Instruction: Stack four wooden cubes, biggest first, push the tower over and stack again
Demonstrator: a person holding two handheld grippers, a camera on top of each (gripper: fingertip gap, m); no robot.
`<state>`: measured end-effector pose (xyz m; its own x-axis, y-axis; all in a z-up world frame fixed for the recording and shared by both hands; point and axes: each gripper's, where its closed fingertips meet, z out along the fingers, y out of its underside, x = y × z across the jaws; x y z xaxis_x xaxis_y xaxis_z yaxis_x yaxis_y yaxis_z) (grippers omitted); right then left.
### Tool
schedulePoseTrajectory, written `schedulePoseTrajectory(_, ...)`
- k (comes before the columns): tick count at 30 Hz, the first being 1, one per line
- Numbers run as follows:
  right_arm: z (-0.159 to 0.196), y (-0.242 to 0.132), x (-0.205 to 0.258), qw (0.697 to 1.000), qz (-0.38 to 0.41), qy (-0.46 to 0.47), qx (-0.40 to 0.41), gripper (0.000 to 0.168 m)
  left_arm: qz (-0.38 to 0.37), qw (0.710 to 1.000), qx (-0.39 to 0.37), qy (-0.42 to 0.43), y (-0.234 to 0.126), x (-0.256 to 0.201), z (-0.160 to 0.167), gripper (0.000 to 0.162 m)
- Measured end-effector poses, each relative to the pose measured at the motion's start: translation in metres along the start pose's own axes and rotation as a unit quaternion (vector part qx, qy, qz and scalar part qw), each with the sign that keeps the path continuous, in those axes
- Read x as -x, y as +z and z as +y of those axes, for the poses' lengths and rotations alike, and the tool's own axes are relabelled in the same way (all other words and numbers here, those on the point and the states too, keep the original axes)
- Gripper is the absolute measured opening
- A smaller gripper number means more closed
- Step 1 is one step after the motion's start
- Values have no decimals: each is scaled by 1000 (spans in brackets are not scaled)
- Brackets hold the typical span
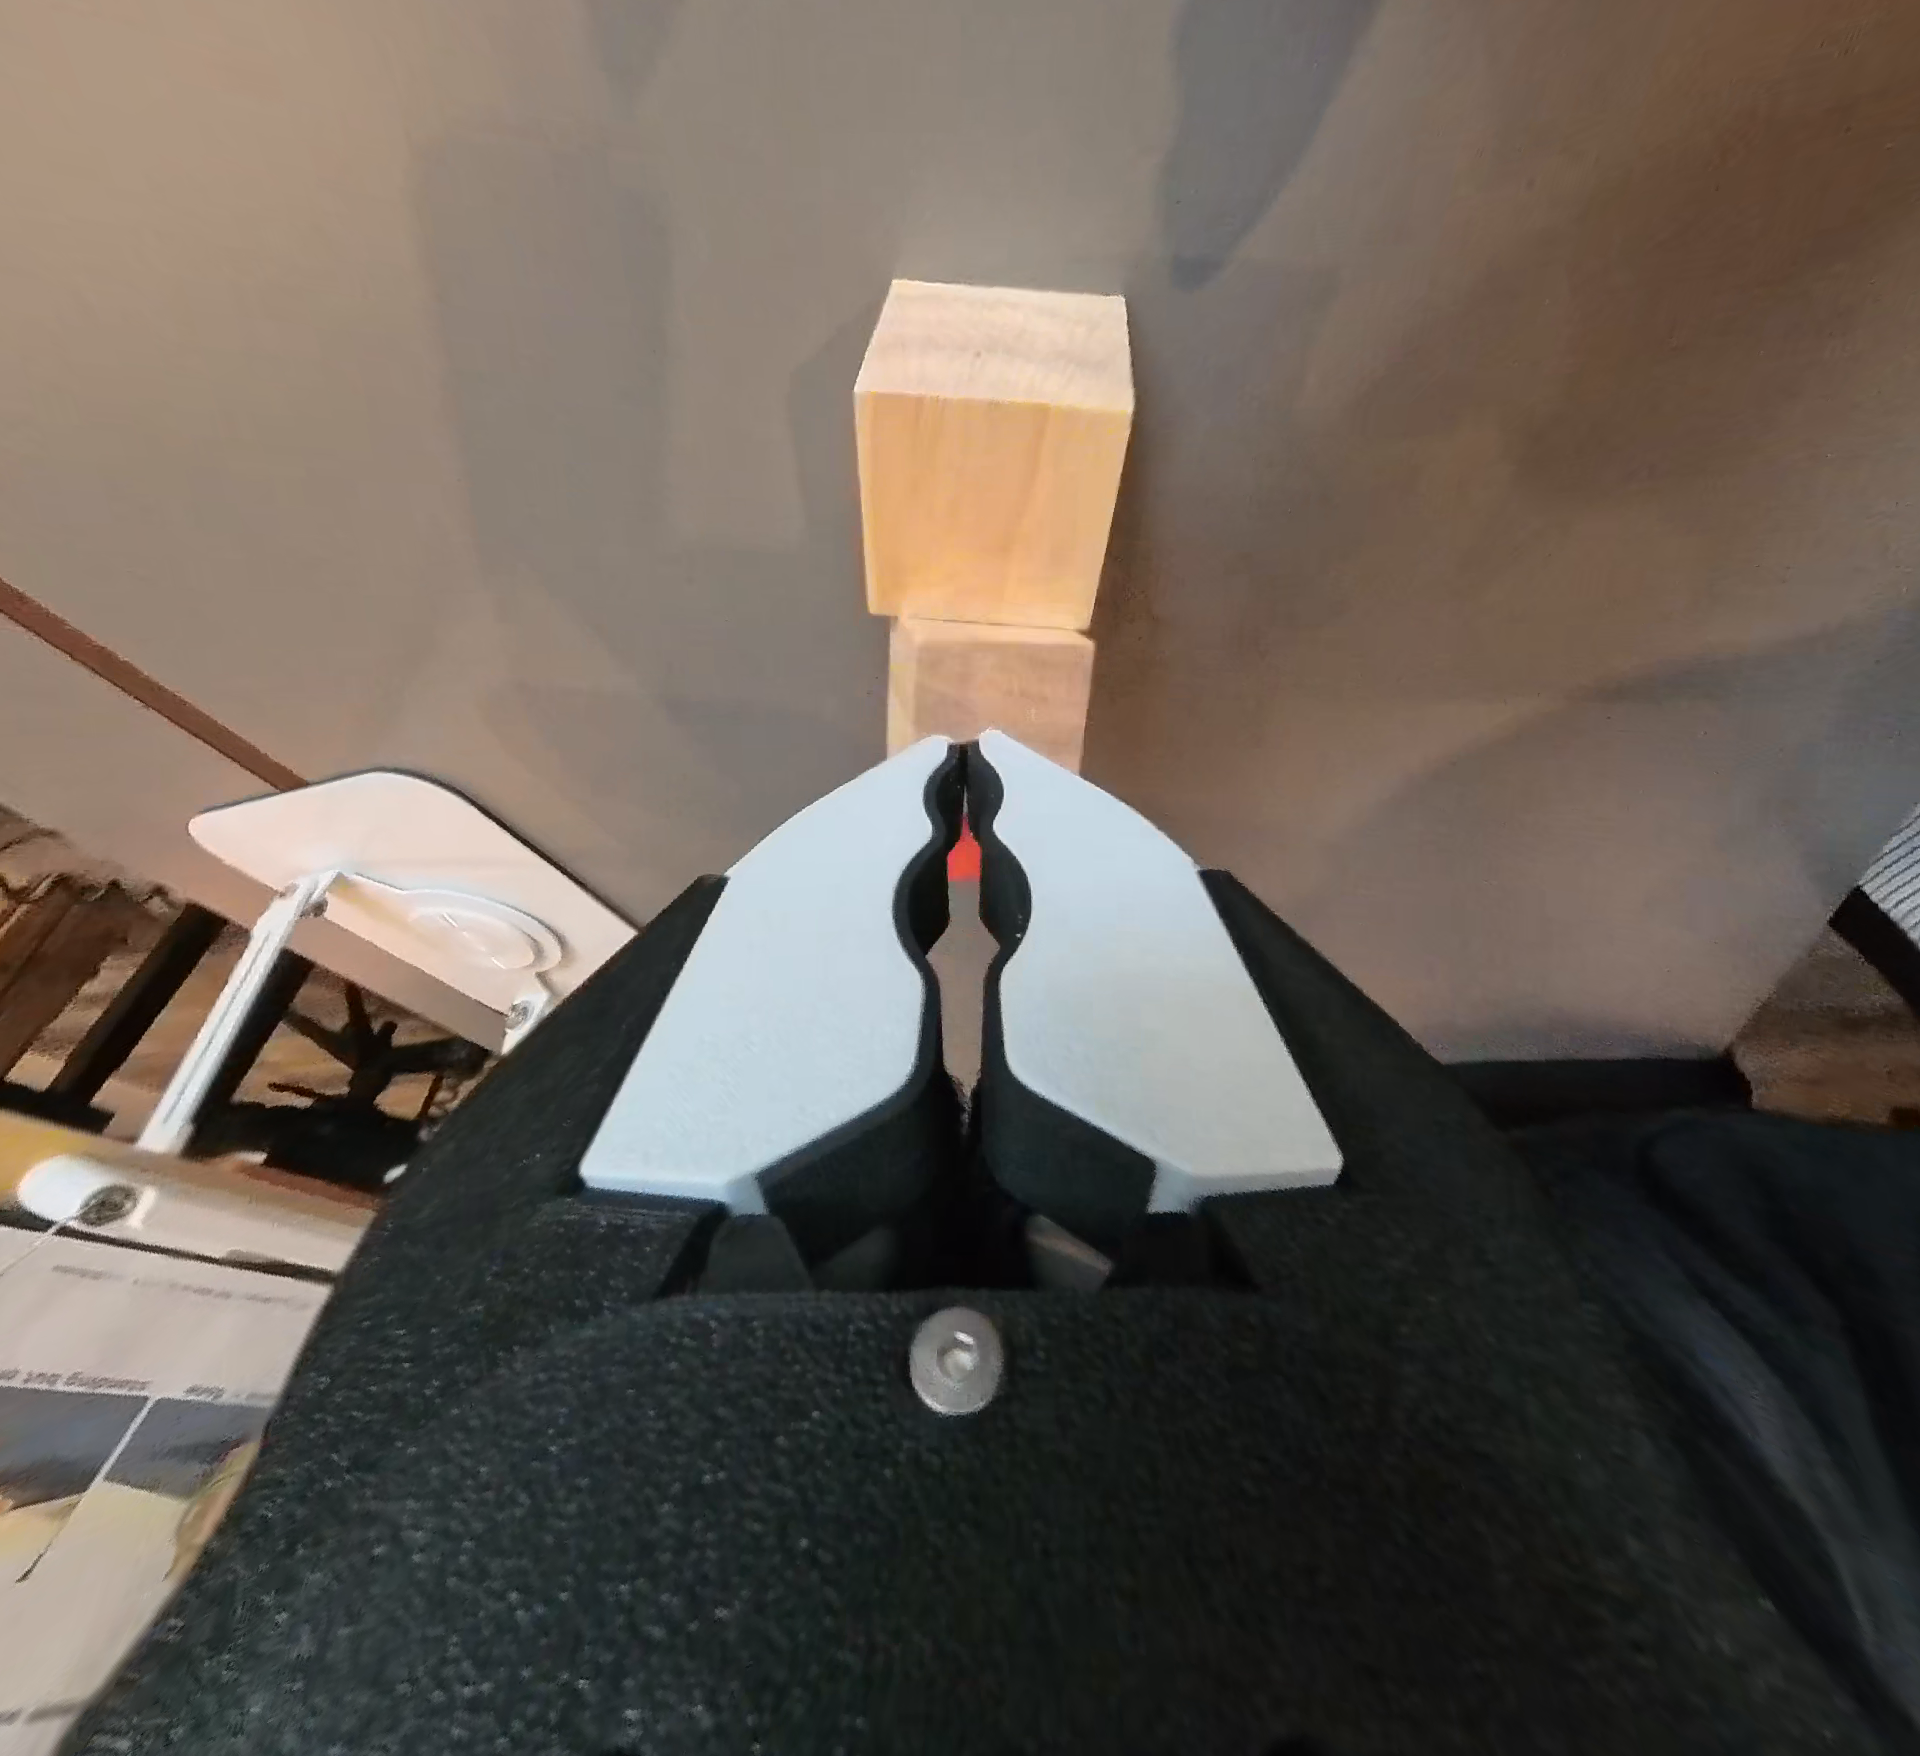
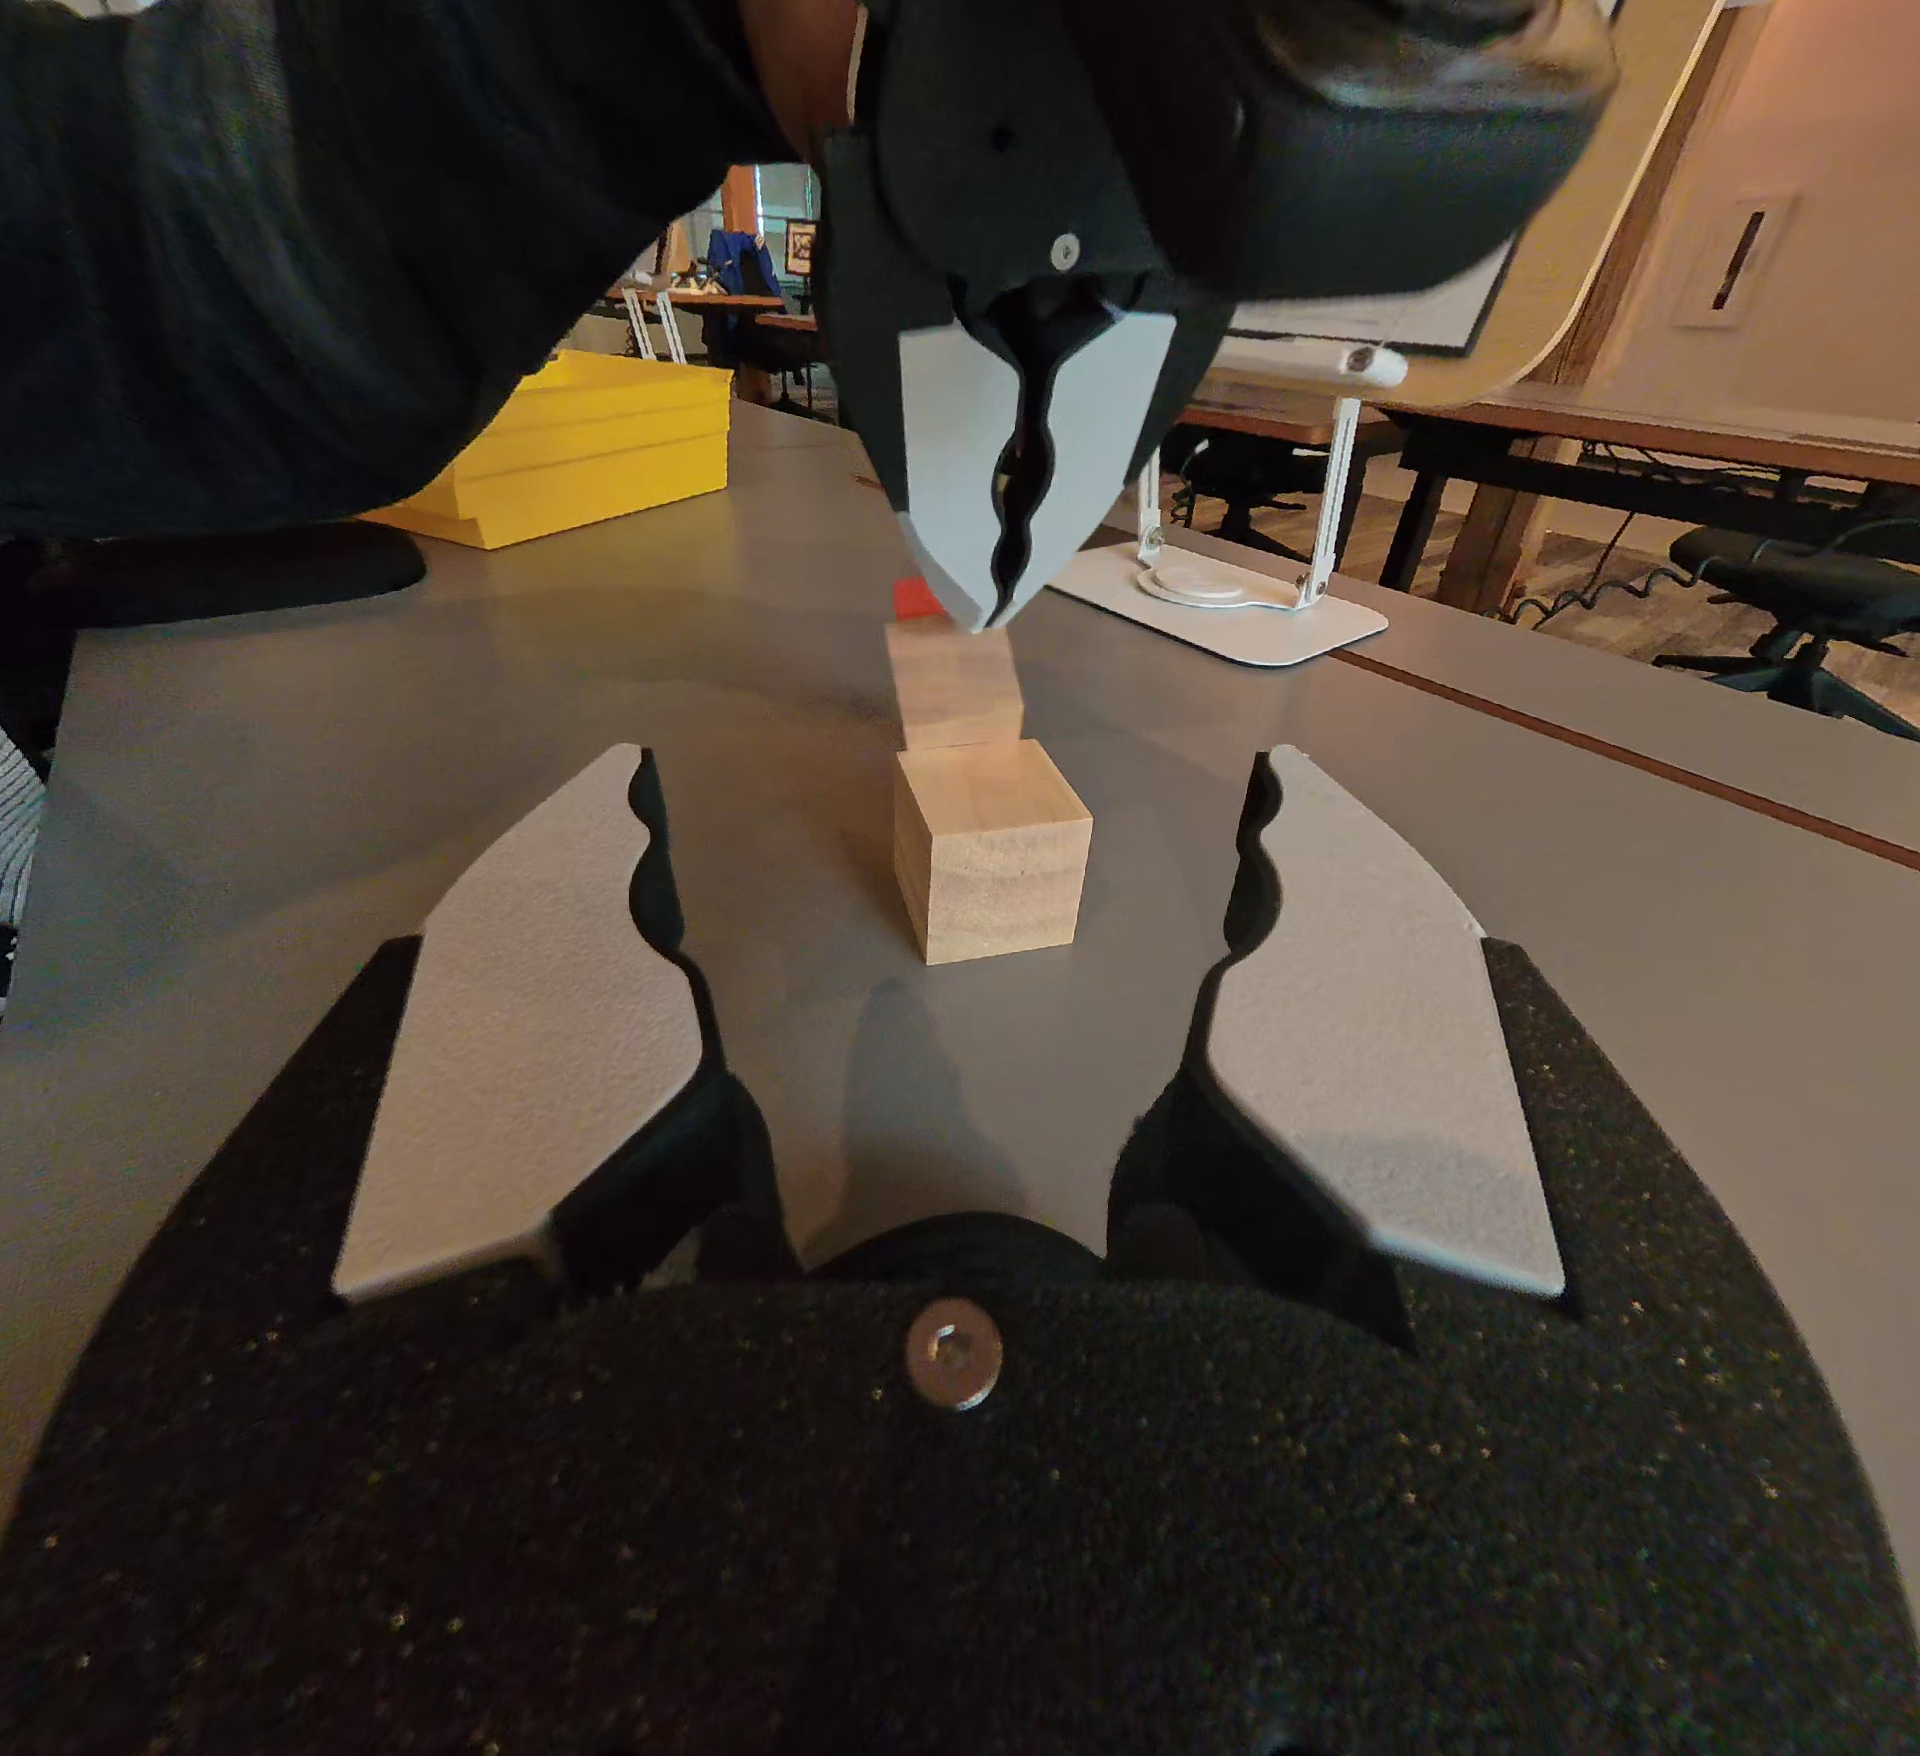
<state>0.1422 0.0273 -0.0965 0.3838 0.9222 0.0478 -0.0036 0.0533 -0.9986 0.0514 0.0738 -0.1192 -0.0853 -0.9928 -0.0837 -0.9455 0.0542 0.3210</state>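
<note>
While its 2 pale fingers press together at the tips, the left claw [image 1: 964, 750] hangs point-down just over the tower, nothing held between them that I can make out. In its own view it looks down along the stack: the large cube [image 1: 992, 449] lies farthest, the middle cube [image 1: 992, 683] is nearer, and only a sliver of the red cube [image 1: 966, 859] shows through the gap between the fingers. The right wrist view shows what that angle hides: the left claw [image 2: 992, 620] tips sit beside the red cube [image 2: 916, 598], which tops the stack, though whether they touch it I cannot tell. The right claw [image 2: 956, 761] stands spread wide and empty, low over the grey worktop [image 2: 312, 771], short of the tower. The large cube [image 2: 992, 849] rests on the worktop, pale wood with visible grain; the middle cube [image 2: 954, 688] sits on it, slightly off-centre. A yellow tray [image 2: 592, 449] and a white stand [image 2: 1226, 600] lie beyond.
</note>
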Motion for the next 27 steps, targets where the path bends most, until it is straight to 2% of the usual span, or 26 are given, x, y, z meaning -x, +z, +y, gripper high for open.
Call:
schedulePoseTrajectory(8, 0, 0, 0, 1000, -1, 1, 1, 103, -23, 992, -122, -36, -28, 10, 14, 0)
schedulePoseTrajectory(9, 0, 0, 0, 1000, -1, 1, 1, 103, -25, 988, -149, -42, -34, 11, 15, 5)
schedulePoseTrajectory(12, 0, 0, 0, 1000, 0, 0, 0, 103, -30, 970, -236, -60, -53, 12, 19, 33)
schedulePoseTrajectory(17, 1, 0, 0, 1000, -1, 0, 2, 103, -15, 921, -386, -53, -82, 3, 27, 77)
schedulePoseTrajectory(19, 1, 0, 0, 1000, -1, 0, 3, 103, -14, 914, -404, -45, -79, 0, 33, 104)
schedulePoseTrajectory(22, 1, 0, 0, 1000, 0, -1, 3, 103, -9, 928, -369, -51, -55, -1, 44, 143)
schedulePoseTrajectory(25, 1, 0, 0, 1000, 0, 1, 1, 103, -5, 940, -338, -34, -33, -5, 46, 146)
schedulePoseTrajectory(27, 1, 0, 0, 1000, -1, 2, 0, 103, -4, 938, -346, -25, -26, -8, 41, 146)
